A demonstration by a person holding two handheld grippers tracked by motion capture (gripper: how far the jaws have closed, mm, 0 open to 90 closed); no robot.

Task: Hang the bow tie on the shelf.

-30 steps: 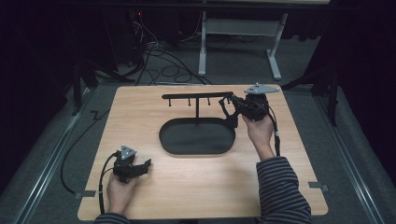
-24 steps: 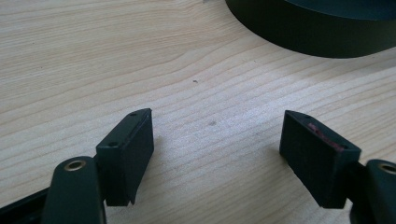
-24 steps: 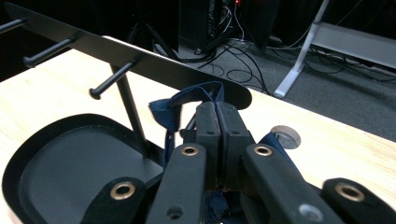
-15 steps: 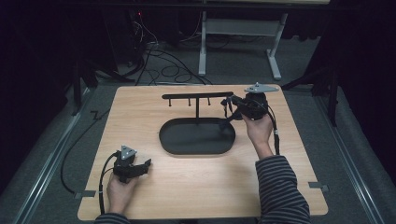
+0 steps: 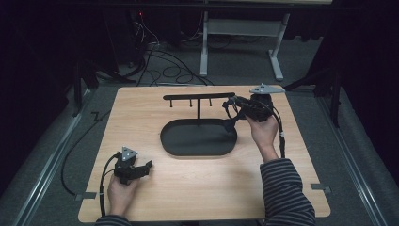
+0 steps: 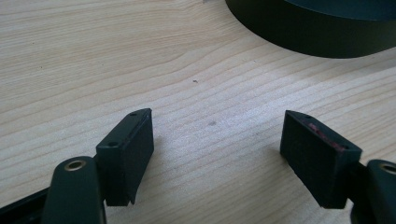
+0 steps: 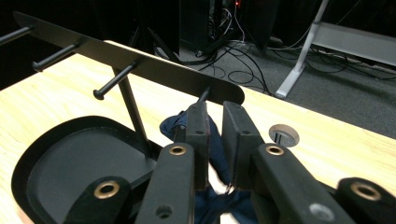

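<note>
Right of centre in the high view, the right gripper (image 5: pixel 234 109) has just begun parting its jaws beside the hook rack (image 5: pixel 197 96). A dark blue cloth (image 7: pixel 215 140), possibly hung there, lies between them, so release seems underway. The left gripper (image 5: pixel 141 168) rests wide open and empty on the desk (image 5: pixel 188 188).

Right gripper (image 7: pixel 215 140) just opening, blue cloth (image 7: pixel 219 140) between, under rack (image 7: pixel 140 63).

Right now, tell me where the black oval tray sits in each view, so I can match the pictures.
High view: the tray lies at the middle of the table.
Left gripper view: the tray's wall fills the top right corner, beyond the jaws.
Right gripper view: the tray is at the lower left, left of the jaws.
Shared landmark: the pale wooden table under it in all three views.
</note>
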